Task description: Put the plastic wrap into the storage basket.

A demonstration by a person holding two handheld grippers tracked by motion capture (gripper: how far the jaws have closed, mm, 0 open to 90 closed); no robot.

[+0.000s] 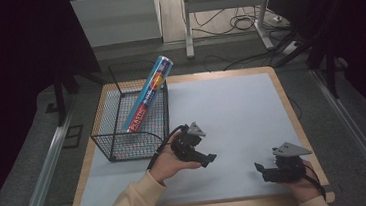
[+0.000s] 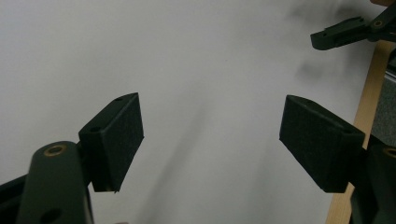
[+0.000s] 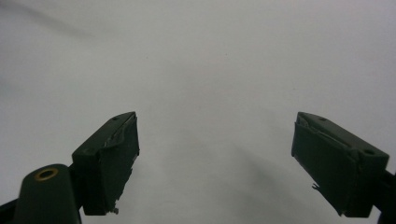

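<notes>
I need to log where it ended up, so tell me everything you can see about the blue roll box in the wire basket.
The blue roll box is a long, slim carton, seemingly cardboard, blue with a red-orange patch and a red end band bearing white lettering. It leans diagonally inside the black wire basket, its lower end down inside near the front, its upper end jutting above the back rim, resting on it. Neither gripper touches it.

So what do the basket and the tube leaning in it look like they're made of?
The basket: thin black wire mesh, probably coated metal, since the open grid shows the table through it. The tube: looks like cardboard or plastic with a glossy blue printed wrap and a pale end cap; which one cannot be told.
</notes>
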